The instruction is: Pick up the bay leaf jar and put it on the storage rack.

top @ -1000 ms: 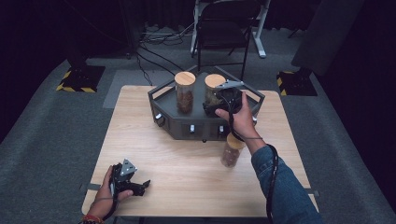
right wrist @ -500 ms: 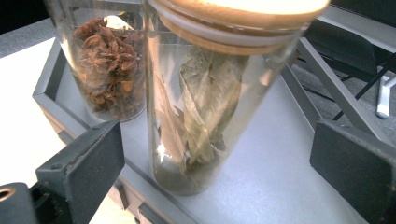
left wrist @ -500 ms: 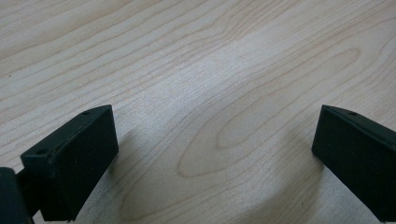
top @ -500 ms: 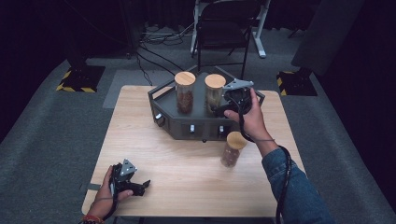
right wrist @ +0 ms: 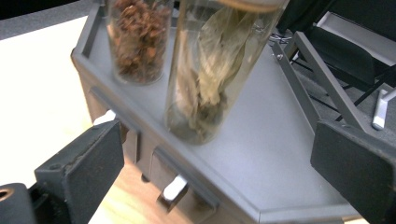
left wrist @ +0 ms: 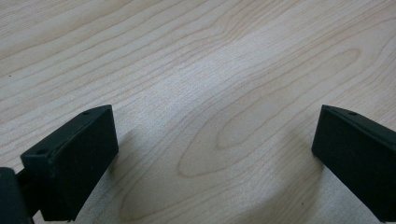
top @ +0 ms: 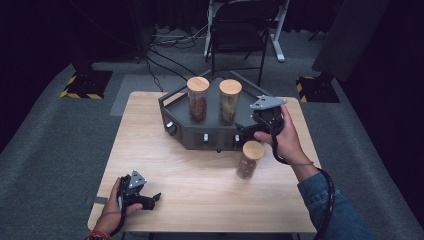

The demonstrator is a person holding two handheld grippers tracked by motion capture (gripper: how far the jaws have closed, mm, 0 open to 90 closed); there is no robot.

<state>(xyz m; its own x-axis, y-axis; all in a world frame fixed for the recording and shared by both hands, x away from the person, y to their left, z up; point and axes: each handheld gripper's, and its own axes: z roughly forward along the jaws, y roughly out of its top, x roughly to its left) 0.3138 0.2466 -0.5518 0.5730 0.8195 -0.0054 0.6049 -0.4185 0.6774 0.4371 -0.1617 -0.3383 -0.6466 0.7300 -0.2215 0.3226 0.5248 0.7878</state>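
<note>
right gripper [top: 250,131] – jaws wide, empty, at the tray's [top: 172,102] right-near edge, clear of the leaf jar [top: 230,100] standing on it | spice jar [top: 198,98] left of that | third jar [top: 248,159] on table, near the tray – likely next | left gripper [top: 150,200] – wide, idle, near-left

Grey carpet [top: 45,150], black folding chair [top: 235,30], dark bkgd.

Table [top: 200,175] brightly lit, surroundings dark (close views slightly soft).
</note>
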